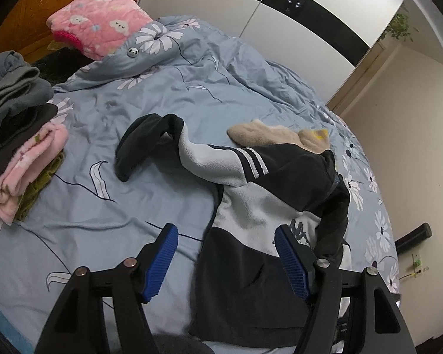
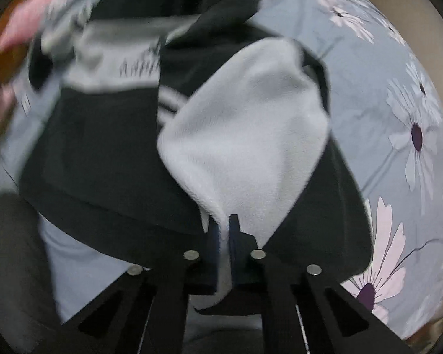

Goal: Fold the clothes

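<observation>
A black and pale grey fleece jacket was spread on a blue bed cover printed with white flowers. One sleeve, black at the cuff, was stretched out to the left across the cover in the left wrist view, and two white stripes were seen at the shoulder. A beige garment was laid just beyond the jacket, touching its upper edge. At the left edge of the bed a stack of folded clothes was seen, grey and dark pieces on top, pink and olive ones beneath. A pink patterned quilt was bunched at the far end, near a wooden headboard. White and black wardrobe doors were seen behind the bed.

The left gripper was held above the lower part of the jacket with its blue pads spread wide; nothing was pressed between them, and one pad was over the cover while the other was over the jacket's printed logo.

The right gripper was pressed together on a fold of the jacket's pale grey fleece, which was drawn into a point between the fingers. The black part of the jacket was seen on both sides of that fold, much of the far view being blurred
</observation>
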A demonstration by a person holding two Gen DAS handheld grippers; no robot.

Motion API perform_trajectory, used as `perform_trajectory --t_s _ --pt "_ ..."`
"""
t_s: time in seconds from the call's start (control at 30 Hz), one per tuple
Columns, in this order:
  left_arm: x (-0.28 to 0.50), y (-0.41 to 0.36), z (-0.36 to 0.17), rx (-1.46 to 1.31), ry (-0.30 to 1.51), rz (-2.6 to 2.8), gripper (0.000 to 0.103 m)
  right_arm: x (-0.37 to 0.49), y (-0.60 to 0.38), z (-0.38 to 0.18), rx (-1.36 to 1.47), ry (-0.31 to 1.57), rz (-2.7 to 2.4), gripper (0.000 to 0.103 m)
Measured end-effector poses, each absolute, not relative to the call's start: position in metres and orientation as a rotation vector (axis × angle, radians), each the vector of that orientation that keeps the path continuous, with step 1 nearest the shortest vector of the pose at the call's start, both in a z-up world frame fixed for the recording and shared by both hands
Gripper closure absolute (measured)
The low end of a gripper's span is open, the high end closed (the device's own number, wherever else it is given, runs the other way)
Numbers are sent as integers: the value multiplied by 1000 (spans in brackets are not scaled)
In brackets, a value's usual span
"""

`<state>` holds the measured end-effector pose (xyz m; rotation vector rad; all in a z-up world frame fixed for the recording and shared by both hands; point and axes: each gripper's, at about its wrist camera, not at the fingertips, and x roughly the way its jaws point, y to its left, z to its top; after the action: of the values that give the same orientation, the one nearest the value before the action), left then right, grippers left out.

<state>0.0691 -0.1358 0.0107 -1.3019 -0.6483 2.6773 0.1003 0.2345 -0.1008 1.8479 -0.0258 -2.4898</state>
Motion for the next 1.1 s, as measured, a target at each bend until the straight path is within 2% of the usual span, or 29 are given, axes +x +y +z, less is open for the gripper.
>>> perform_trajectory --t_s 0.2,0.37,0.47,0.67,0.8,0.9,1.1 --pt "61 -133 10 -1314 -650 2676 31 83 308 -26 1654 -231 -2722 99" --pt "49 -132 4 -1356 -631 2682 31 55 383 15 1569 -390 -2870 99" --pt "39 -132 -1 -1393 -616 2696 31 36 428 30 1561 -392 -2983 99" --pt "13 -129 -19 -1475 -606 2703 31 -5 492 6 1675 -434 -3048 99" --pt "-2 -127 -27 -1513 -568 2733 31 -38 527 -17 1692 -568 -3065 99" --pt "-12 -128 -33 -1544 -562 2738 31 -63 534 -41 1729 -640 -3052 99" --pt "-21 -123 -43 -1585 -542 2718 31 -88 526 -66 1776 -654 -3040 96"
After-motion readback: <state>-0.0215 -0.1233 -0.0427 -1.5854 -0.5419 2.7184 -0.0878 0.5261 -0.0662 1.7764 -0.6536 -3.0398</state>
